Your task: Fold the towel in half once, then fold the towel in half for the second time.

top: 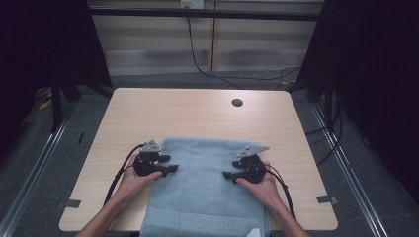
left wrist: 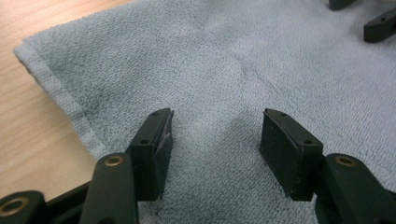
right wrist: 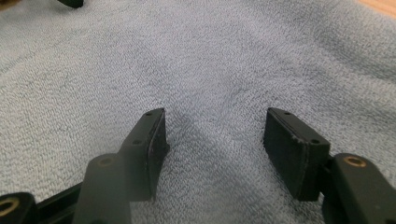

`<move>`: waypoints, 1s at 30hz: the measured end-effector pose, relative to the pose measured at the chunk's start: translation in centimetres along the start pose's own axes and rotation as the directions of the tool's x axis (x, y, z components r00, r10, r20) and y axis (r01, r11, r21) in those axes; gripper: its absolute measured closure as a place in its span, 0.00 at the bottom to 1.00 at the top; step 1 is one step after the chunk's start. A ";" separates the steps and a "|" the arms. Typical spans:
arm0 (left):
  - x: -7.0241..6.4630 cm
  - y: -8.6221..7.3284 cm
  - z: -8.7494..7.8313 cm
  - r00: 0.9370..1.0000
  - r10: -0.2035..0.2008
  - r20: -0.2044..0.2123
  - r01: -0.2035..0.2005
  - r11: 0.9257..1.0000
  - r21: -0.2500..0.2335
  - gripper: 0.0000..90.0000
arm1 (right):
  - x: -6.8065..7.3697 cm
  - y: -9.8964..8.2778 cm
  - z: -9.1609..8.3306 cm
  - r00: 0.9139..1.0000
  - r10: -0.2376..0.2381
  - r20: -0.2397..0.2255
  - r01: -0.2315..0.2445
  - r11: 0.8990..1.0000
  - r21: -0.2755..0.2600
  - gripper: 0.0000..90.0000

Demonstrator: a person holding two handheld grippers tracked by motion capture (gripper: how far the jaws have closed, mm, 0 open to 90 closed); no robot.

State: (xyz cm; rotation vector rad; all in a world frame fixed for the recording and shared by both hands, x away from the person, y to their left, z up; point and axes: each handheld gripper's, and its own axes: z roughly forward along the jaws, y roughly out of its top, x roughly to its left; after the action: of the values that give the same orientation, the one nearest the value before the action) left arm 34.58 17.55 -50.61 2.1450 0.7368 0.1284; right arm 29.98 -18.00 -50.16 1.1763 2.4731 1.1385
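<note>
The towel [top: 207, 187] lies flat on the tabletop [top: 197, 113], long axis toward the person. Left gripper [top: 165, 168] and right gripper [top: 230, 174] face inward over it, fingers spread, apparently empty.

The high view looks down over the table [top: 197, 113]; both gripper views sit close above the shared towel [left wrist: 224, 70].

The towel [left wrist: 261, 60] is pale blue-grey terry cloth, looped and nubby, with a flatter woven hem. The bench [top: 197, 113] has a light wood-grain top, smooth and matt. The left claw [left wrist: 215, 140] and right claw [right wrist: 215, 140] look like matt black plastic with brass-coloured rivets.
</note>
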 end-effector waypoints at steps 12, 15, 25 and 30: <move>-2.4 -1.8 -2.2 0.999 0.003 0.036 -0.005 1.000 0.030 0.47 | 1.8 -1.1 -0.9 0.999 -0.020 -0.035 0.020 1.000 0.008 0.42; -2.4 -1.9 -2.7 0.998 -0.015 0.058 0.012 0.999 0.041 0.47 | 2.0 -0.9 -0.9 0.999 0.003 -0.047 -0.002 1.000 0.026 0.36; -1.1 -0.9 -4.3 0.998 -0.056 0.042 0.057 0.998 -0.026 0.38 | -0.8 1.0 -3.4 0.999 0.037 -0.018 -0.037 0.998 -0.046 0.36; 0.1 0.3 -2.9 0.998 -0.064 0.003 0.064 0.998 -0.022 0.42 | -3.3 0.9 -4.8 0.995 0.096 0.024 -0.093 0.991 -0.092 0.37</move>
State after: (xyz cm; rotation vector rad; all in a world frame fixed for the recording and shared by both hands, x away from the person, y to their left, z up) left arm 33.83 19.45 -48.50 2.0976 0.7984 0.0994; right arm 30.59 -22.79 -46.75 1.2868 2.3410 1.2351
